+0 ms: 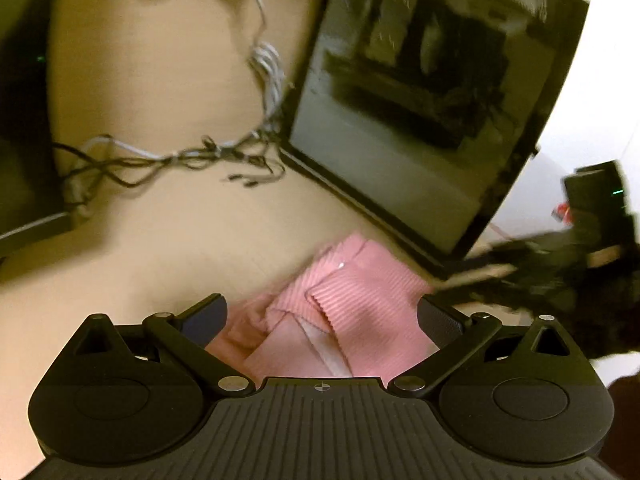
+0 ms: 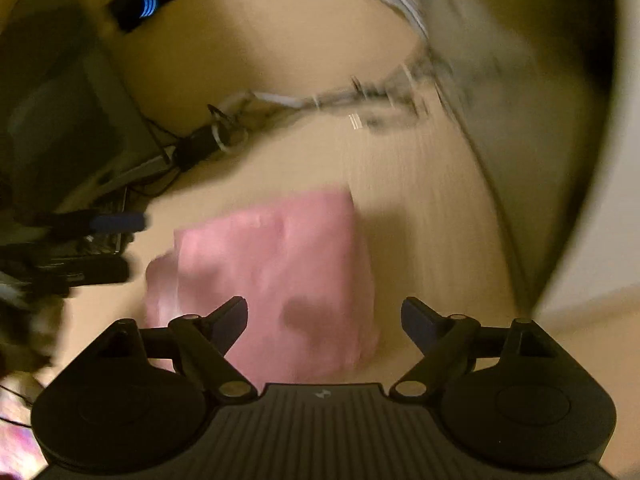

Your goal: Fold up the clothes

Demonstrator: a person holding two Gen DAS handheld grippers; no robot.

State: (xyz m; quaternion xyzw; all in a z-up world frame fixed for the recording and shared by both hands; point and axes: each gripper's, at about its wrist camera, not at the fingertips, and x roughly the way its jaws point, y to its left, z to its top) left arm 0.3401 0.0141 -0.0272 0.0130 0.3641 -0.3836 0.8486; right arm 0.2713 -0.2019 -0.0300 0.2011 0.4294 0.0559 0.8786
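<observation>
A pink ribbed garment (image 1: 344,304) lies folded into a compact bundle on the beige table (image 1: 168,80). My left gripper (image 1: 322,320) hovers just above its near side, jaws spread wide, nothing pinched between them. In the right wrist view the same pink garment (image 2: 276,272) appears as a blurred block on the table (image 2: 420,200). My right gripper (image 2: 324,322) stands open over its near right edge, with no cloth between the fingers. The right gripper's body shows as a dark blurred shape (image 1: 568,264) at the right of the left wrist view.
A dark monitor (image 1: 432,112) leans at the right, close behind the garment. A tangle of black and white cables (image 1: 180,156) crosses the table further back. A dark device with blue lights (image 2: 148,0) sits at the far edge. Dark equipment (image 1: 24,180) stands at the left.
</observation>
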